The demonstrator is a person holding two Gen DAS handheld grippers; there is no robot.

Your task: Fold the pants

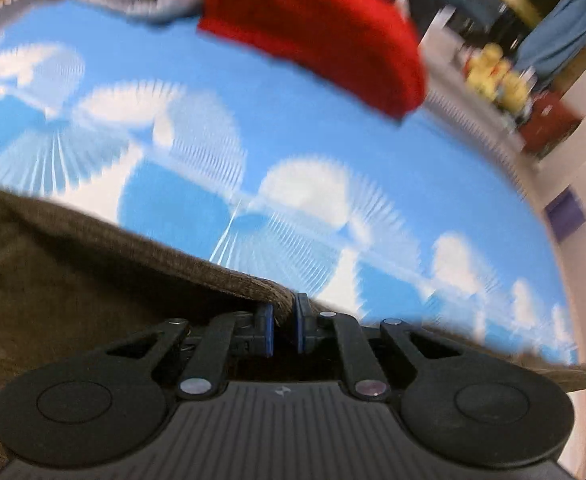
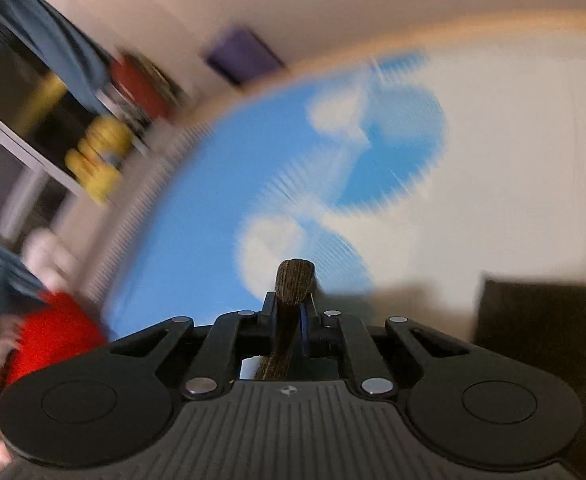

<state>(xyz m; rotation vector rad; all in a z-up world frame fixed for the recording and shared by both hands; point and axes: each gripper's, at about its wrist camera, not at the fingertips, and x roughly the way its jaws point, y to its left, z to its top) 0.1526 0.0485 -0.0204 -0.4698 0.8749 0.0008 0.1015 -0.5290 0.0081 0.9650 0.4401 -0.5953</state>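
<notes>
Right now I have both claws clamped on the brown pants [image 1: 93, 280]: left gripper [image 1: 284, 330] pinches an edge, right gripper [image 2: 293, 320] nips a fold, so the cloth hangs stretched above the blue sheet [image 1: 293, 140], ready to lay over.

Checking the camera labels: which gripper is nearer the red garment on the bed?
Can't tell for certain. From the left gripper the red garment lies ahead across the blue sheet; from the right gripper it sits close at lower left.
</notes>
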